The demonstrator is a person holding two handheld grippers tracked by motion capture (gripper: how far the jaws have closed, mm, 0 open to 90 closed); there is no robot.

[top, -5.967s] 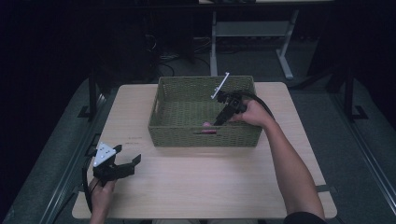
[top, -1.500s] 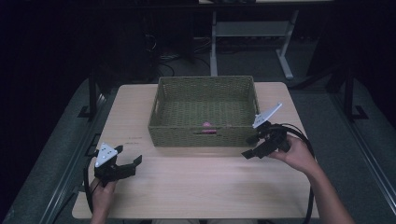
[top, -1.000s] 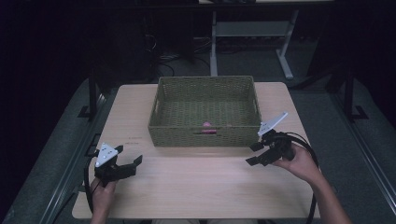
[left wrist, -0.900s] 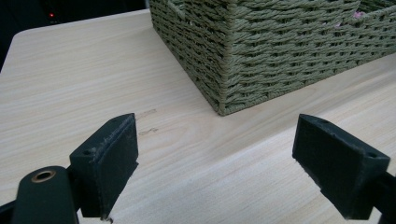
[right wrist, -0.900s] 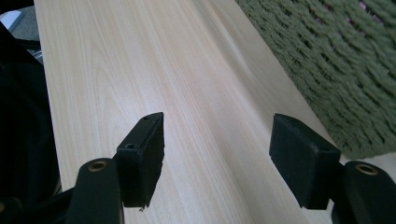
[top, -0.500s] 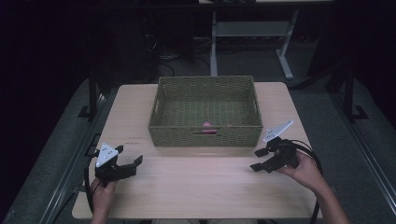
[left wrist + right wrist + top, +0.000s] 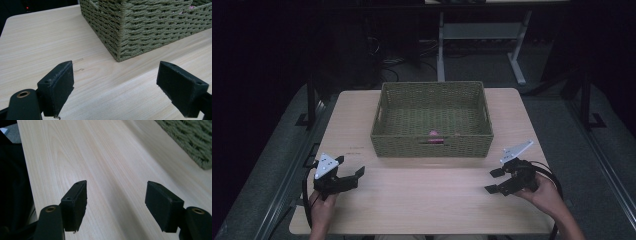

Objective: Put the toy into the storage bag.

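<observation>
Here 1 basket (image 7: 432, 145), 1 pink item (image 7: 433, 134), 2 grippers: left gripper (image 7: 350, 174), right gripper (image 7: 494, 181).

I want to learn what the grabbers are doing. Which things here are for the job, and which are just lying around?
For the job: woven basket; small pink thing inside it; right gripper, open and empty.

Just there: left gripper, open and empty; wooden table; metal desk frame behind.

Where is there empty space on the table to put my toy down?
Bare wood lies between the left gripper and the right gripper, in front of the basket. Narrower strips run beside it. The basket holds something pink.
</observation>
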